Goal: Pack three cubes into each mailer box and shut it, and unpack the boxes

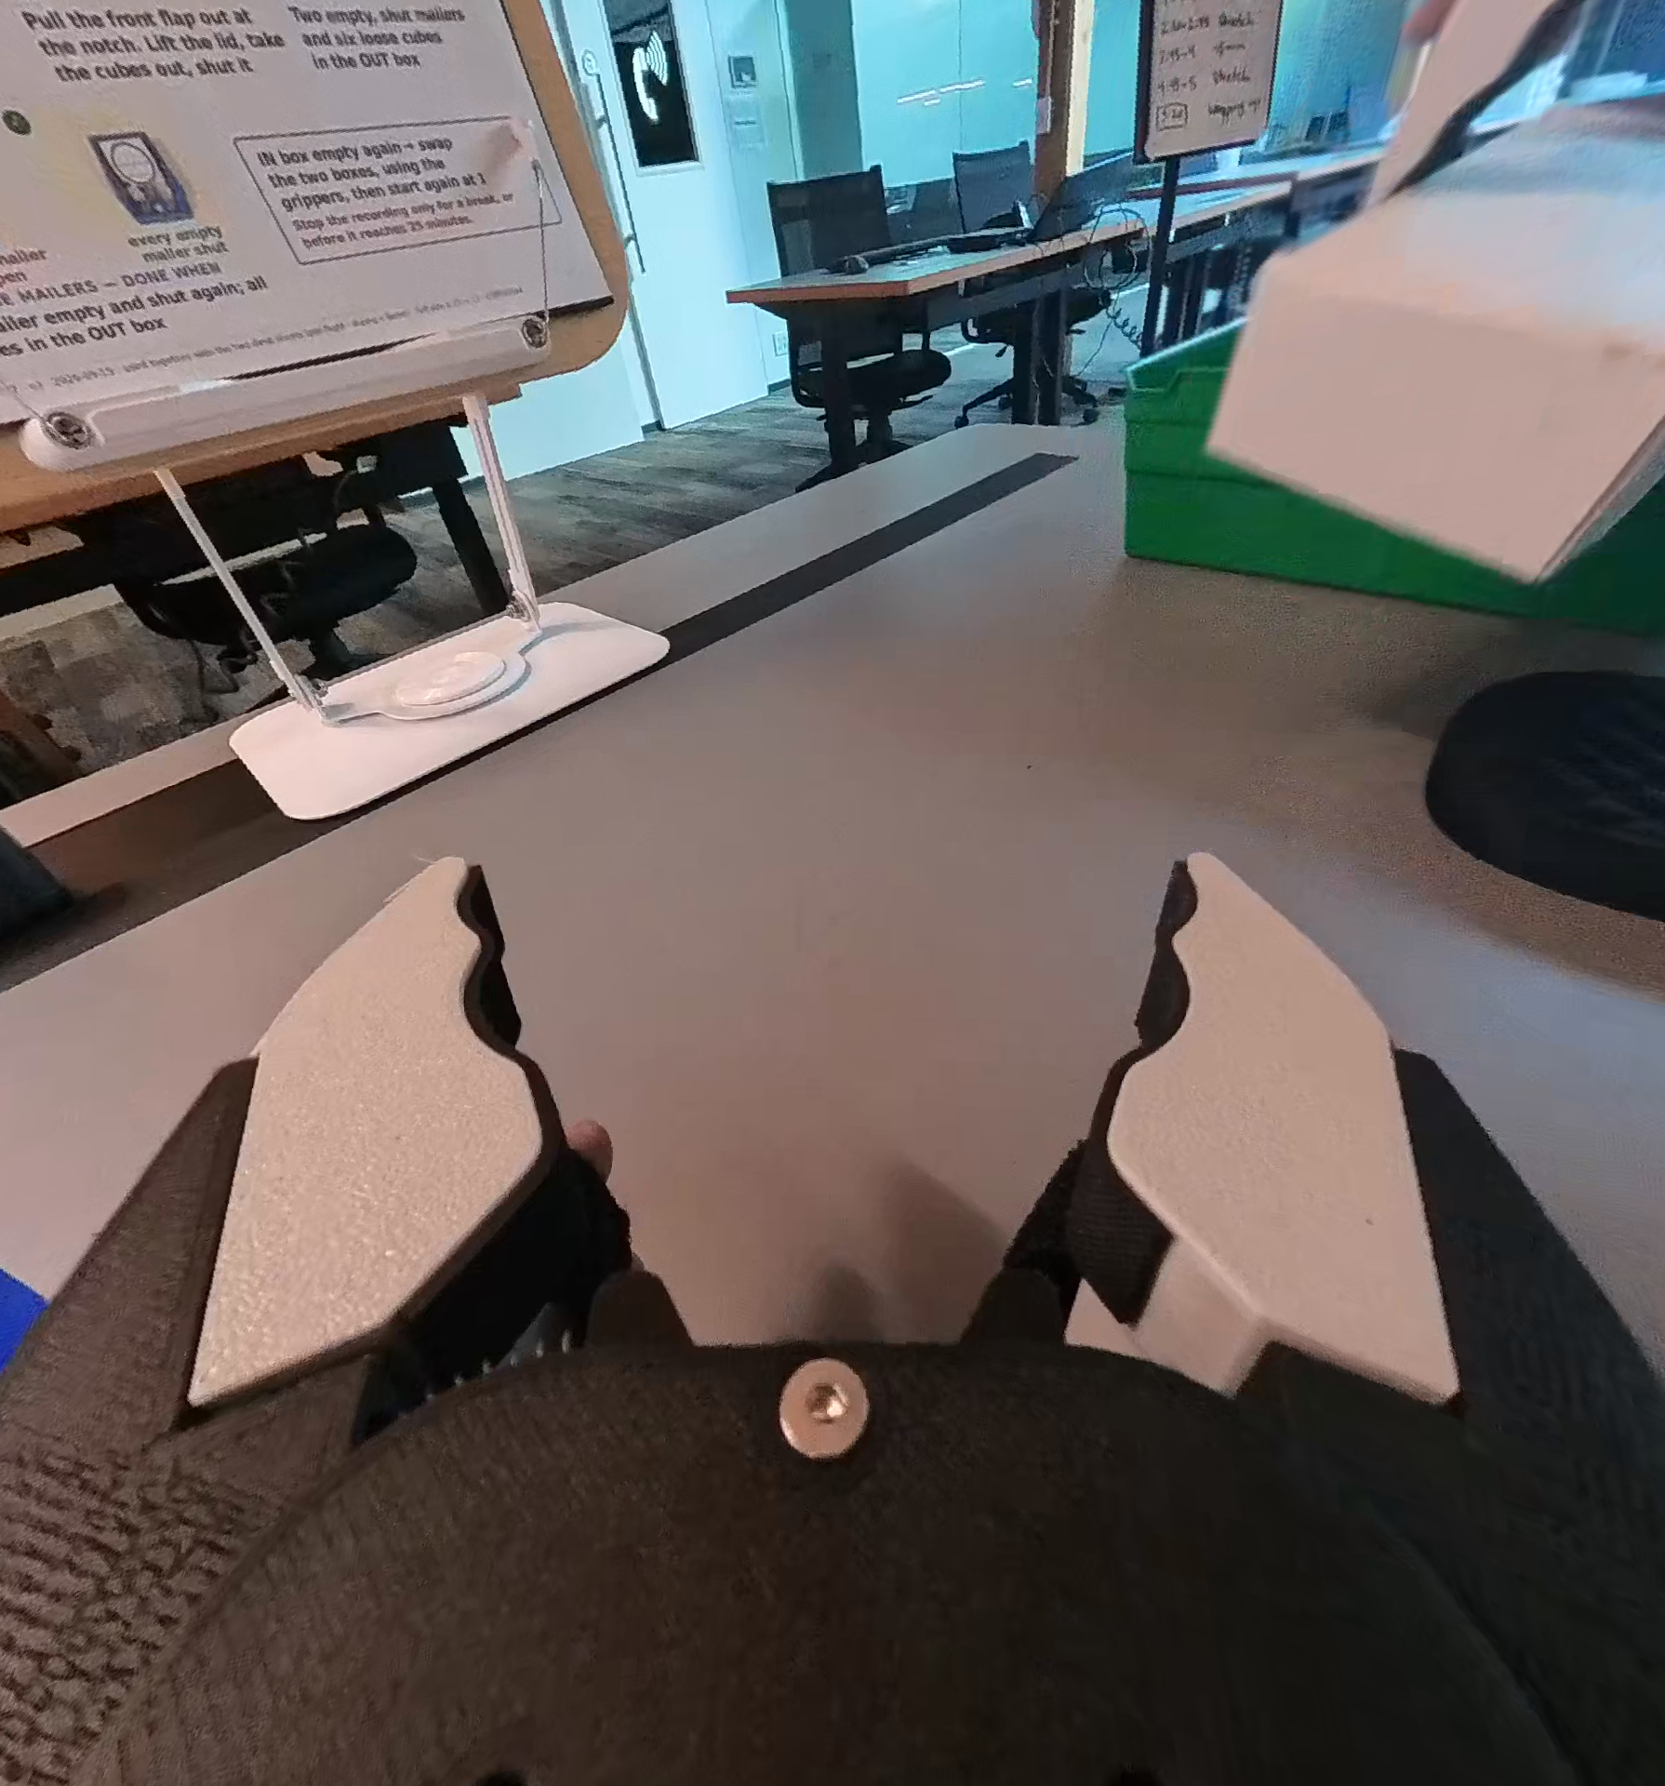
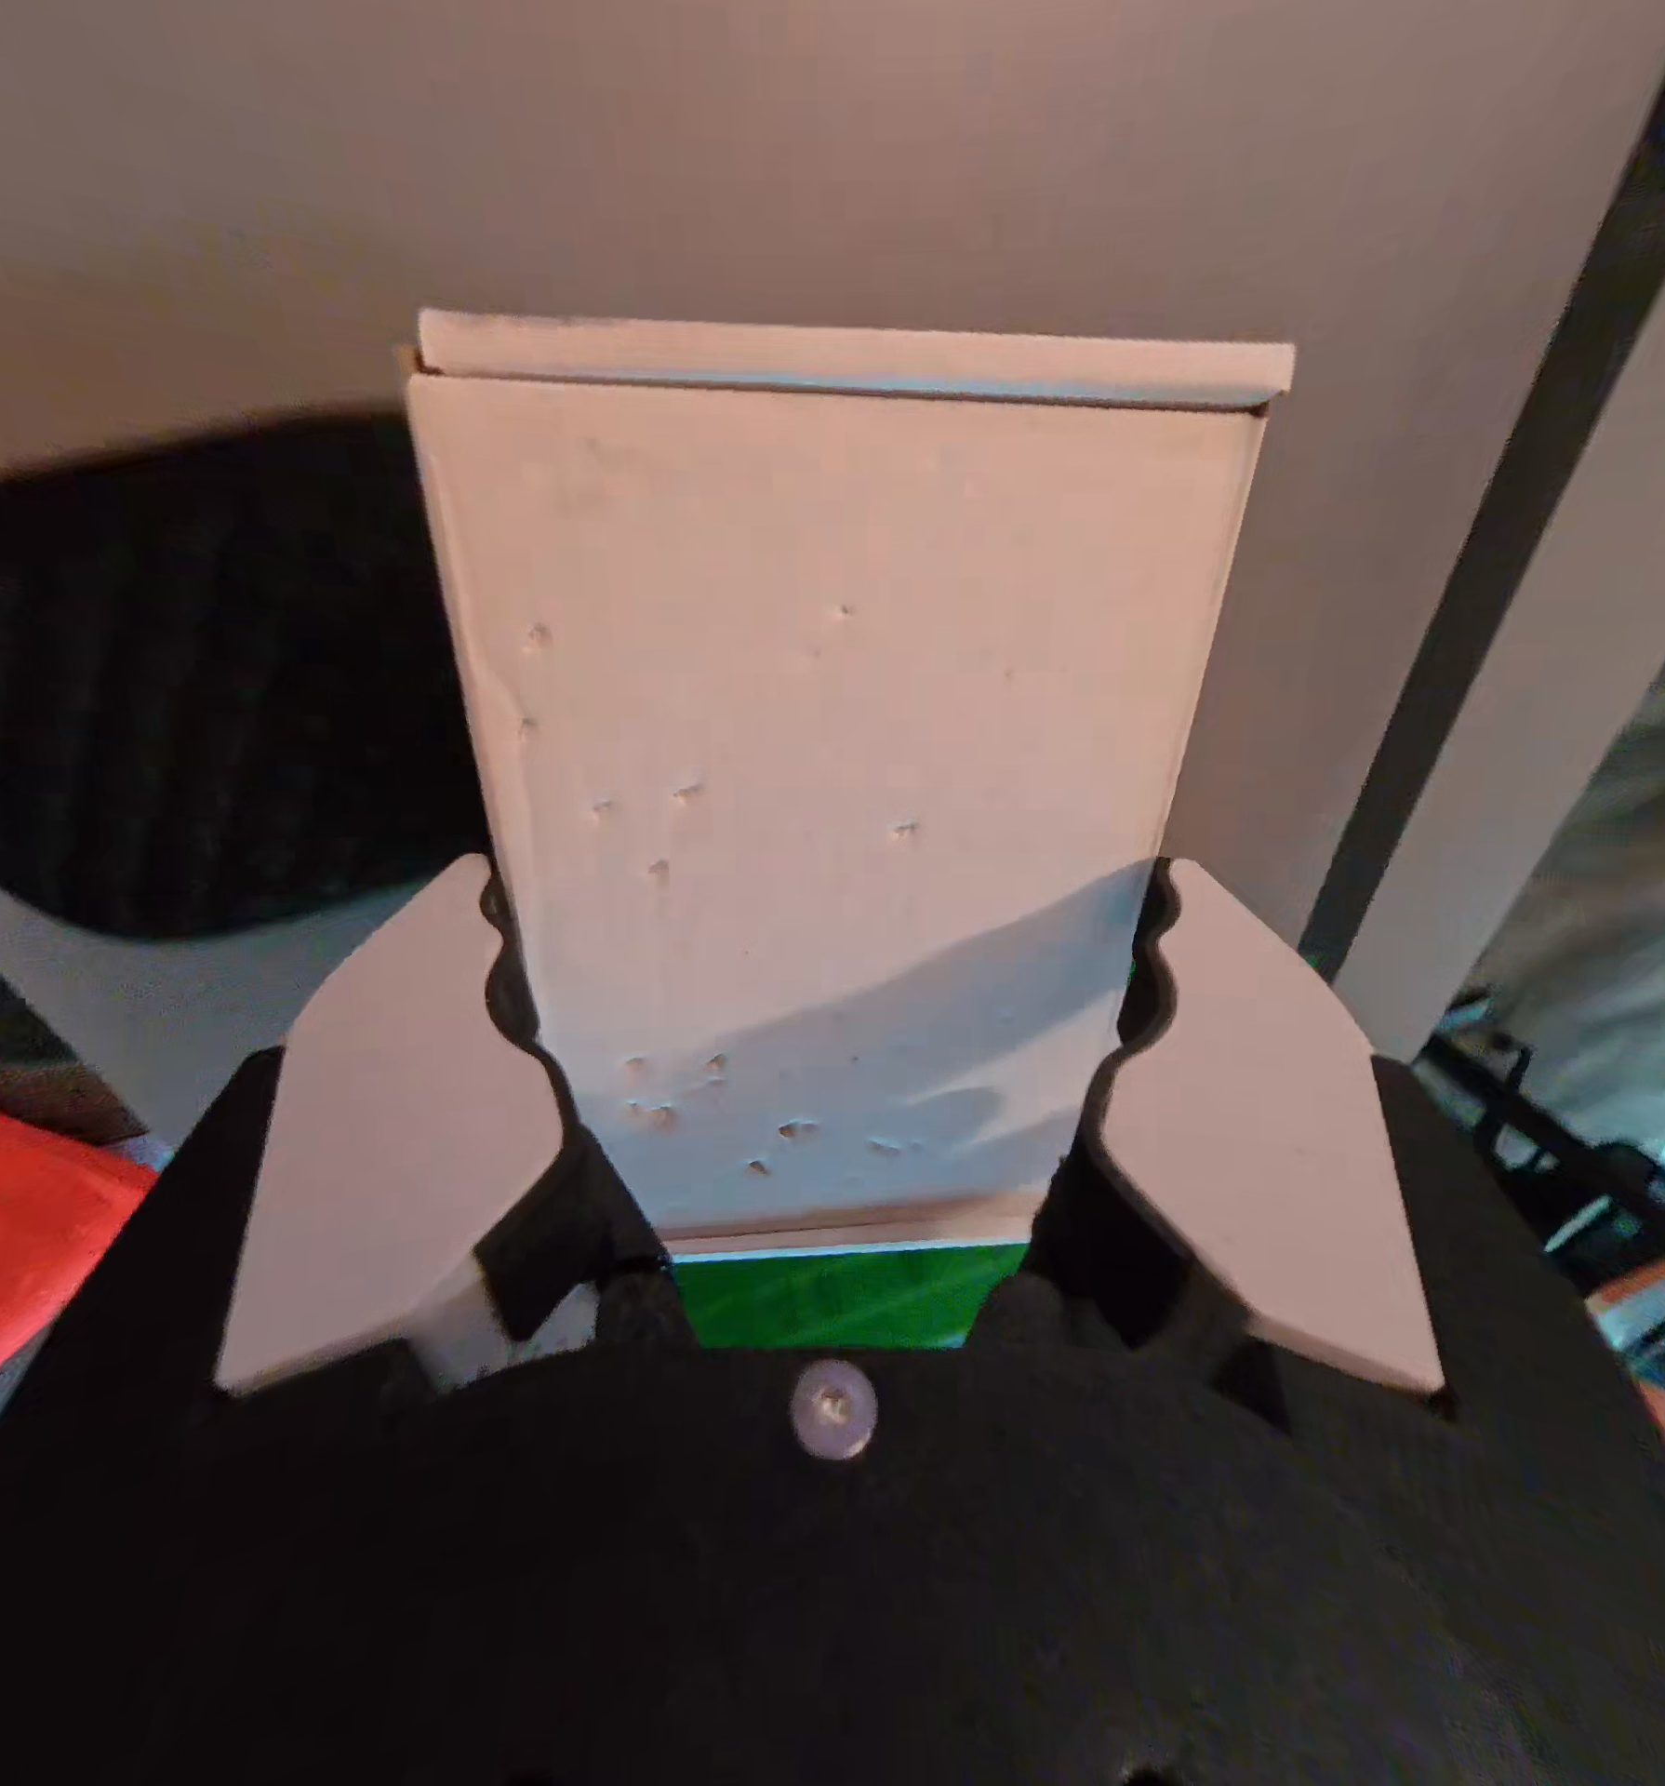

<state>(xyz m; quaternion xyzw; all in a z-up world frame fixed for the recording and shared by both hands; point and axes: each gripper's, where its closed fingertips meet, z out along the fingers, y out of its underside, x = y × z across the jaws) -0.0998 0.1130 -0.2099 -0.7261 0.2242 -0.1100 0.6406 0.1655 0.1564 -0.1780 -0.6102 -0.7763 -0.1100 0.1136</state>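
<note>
- Nearest, the right gripper has its jaws clamped on the two long sides of a white mailer box, lid shut; the box's long axis runs straight forward, away from the jaws.
- The box hangs in the air, tilted, above the grey counter and the green bin.
- The left gripper hovers low over bare counter, jaws spread wide and empty; the box lies up and to its right, well apart.
- A round black pad lies just beside the bin.
- Farthest, an instruction sheet on a white stand.
</note>
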